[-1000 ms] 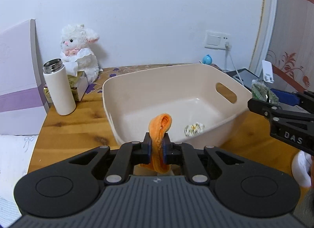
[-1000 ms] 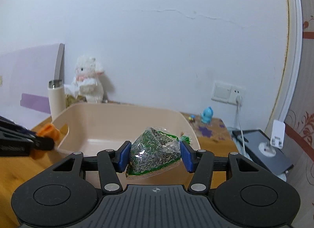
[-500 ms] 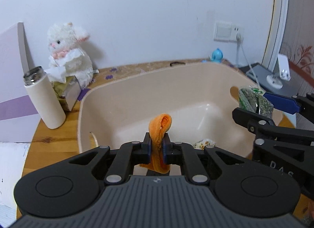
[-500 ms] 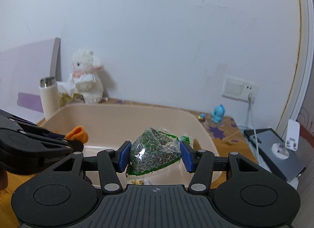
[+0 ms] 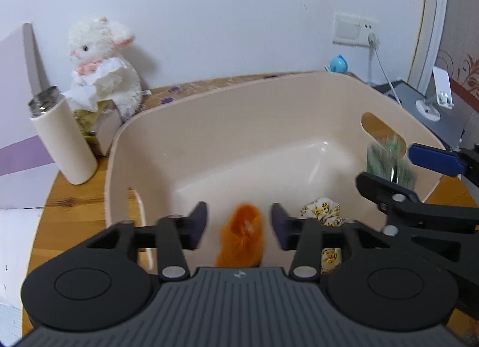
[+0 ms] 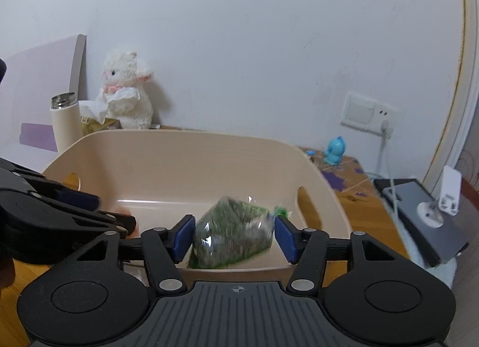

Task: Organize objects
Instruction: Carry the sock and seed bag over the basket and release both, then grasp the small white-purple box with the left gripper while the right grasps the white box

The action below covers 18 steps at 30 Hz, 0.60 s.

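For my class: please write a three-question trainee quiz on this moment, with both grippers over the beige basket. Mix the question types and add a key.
1. True or false: the left gripper is clamped shut on the orange item.
2. Multiple choice: what shows between the open fingers of the right gripper? A) the white bottle B) a clear bag of green-grey bits C) the plush lamb
3. Fill in: a floral-patterned item already lies on the floor of the ____.

Key: 1 false, its jaws are spread apart. 2 B. 3 beige basket.
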Available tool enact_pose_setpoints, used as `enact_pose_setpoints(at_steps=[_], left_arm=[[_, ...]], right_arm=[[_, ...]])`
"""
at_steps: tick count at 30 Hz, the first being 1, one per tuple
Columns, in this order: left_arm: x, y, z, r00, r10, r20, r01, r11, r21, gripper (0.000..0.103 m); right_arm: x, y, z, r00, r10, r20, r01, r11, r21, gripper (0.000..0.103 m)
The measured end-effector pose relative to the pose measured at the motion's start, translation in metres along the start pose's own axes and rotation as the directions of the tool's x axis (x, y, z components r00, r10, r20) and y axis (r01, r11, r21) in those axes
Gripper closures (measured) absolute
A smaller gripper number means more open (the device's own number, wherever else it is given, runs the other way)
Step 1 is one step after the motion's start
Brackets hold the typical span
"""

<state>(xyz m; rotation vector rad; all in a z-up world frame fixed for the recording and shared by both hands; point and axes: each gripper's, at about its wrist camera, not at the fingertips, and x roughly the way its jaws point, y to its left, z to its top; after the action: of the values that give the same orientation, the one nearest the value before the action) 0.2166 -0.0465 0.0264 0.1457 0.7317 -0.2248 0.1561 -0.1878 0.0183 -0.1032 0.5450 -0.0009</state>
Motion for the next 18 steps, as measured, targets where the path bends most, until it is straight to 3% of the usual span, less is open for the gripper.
enact_pose_setpoints(at_steps=[4, 13, 18], left_arm=[[-0.023, 0.003, -0.001, 0.998, 0.028, 0.048, -0.029, 1.0, 0.002, 0.029], [-0.067, 0.01, -0.015, 0.997, 0.017, 0.076, -0.017, 1.0, 0.002, 0.023], [-0.079, 0.011, -0.031, 0.995, 0.052, 0.084, -0.054, 0.998, 0.026, 0.02]], right_arm=[[-0.02, -0.003, 0.001, 1.0, -0.002, 0.029, 0.002, 1.0, 0.003, 0.027], [-0.061, -0.006, -0.004, 0.998, -0.003, 0.059, 0.002, 1.0, 0.014, 0.017], [-0.075, -0.004, -0.016, 0.999, -0.008, 0.041, 0.008, 1.0, 0.008, 0.015]])
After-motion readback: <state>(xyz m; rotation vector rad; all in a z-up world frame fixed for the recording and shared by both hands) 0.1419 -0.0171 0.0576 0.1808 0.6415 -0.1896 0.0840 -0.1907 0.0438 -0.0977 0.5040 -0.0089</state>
